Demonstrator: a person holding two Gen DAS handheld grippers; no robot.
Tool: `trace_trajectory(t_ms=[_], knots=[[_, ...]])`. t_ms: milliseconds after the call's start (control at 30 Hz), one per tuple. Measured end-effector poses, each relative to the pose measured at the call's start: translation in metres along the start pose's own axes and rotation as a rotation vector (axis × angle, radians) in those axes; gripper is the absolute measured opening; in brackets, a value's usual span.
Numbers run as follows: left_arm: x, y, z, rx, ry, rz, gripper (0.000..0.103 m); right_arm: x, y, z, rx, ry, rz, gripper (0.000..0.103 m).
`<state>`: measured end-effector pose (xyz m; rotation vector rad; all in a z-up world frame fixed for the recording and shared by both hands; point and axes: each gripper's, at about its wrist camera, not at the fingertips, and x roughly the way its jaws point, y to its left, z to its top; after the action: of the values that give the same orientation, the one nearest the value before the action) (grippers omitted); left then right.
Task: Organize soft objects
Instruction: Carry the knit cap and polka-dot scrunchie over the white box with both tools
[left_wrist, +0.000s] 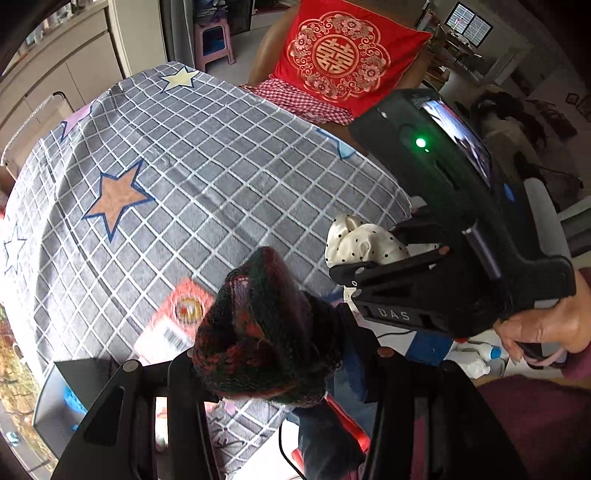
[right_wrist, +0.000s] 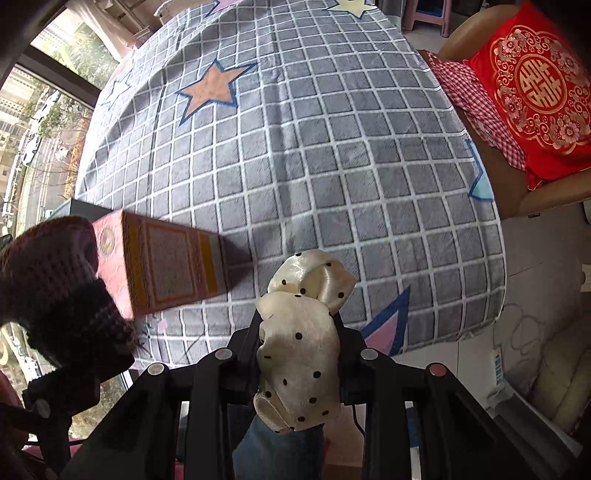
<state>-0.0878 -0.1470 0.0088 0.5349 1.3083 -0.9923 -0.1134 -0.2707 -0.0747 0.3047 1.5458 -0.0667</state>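
Note:
My left gripper (left_wrist: 273, 363) points down over the near edge of the table and is shut on a dark red and green knitted piece (left_wrist: 266, 325), bunched between its fingers. My right gripper (right_wrist: 299, 343) is shut on a cream satin cloth with black dots (right_wrist: 299, 369), which bulges out above and below the fingers. In the left wrist view the right gripper (left_wrist: 384, 253) hangs just to the right, with the dotted cloth (left_wrist: 358, 240) in it and a hand (left_wrist: 546, 328) on its handle. The knitted piece (right_wrist: 51, 266) shows at the left of the right wrist view.
A grey checked cover with stars (right_wrist: 332, 147) lies over the table. On it near the front left lies a pink and orange box (right_wrist: 162, 266). A brown chair with a red cushion (right_wrist: 535, 92) and a red checked cloth (right_wrist: 465, 92) stands at the far right. On the floor lies a power strip (right_wrist: 496, 365).

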Motion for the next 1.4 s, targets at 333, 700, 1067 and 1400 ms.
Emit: trace_trajectory(t_ms=[333,700,1067,1400], knots=[[-0.018,0.014,-0.075,-0.088,-0.002,0.029,0.052,0.007,0.049,-0.041,-0.093,0.049,0.022,0.031],[-0.044,0.078,-0.143,-0.445,-0.060,0.123,0.053,0.008,0.132,-0.057,-0.360,0.051,0.057,0.031],[-0.059,0.132,-0.197,-0.675,-0.106,0.167,0.053,0.005,0.202,-0.060,-0.593,0.053,0.026,0.031],[-0.063,0.155,-0.226,-0.790,-0.133,0.178,0.053,0.006,0.240,-0.052,-0.684,0.067,0.029,0.031]])
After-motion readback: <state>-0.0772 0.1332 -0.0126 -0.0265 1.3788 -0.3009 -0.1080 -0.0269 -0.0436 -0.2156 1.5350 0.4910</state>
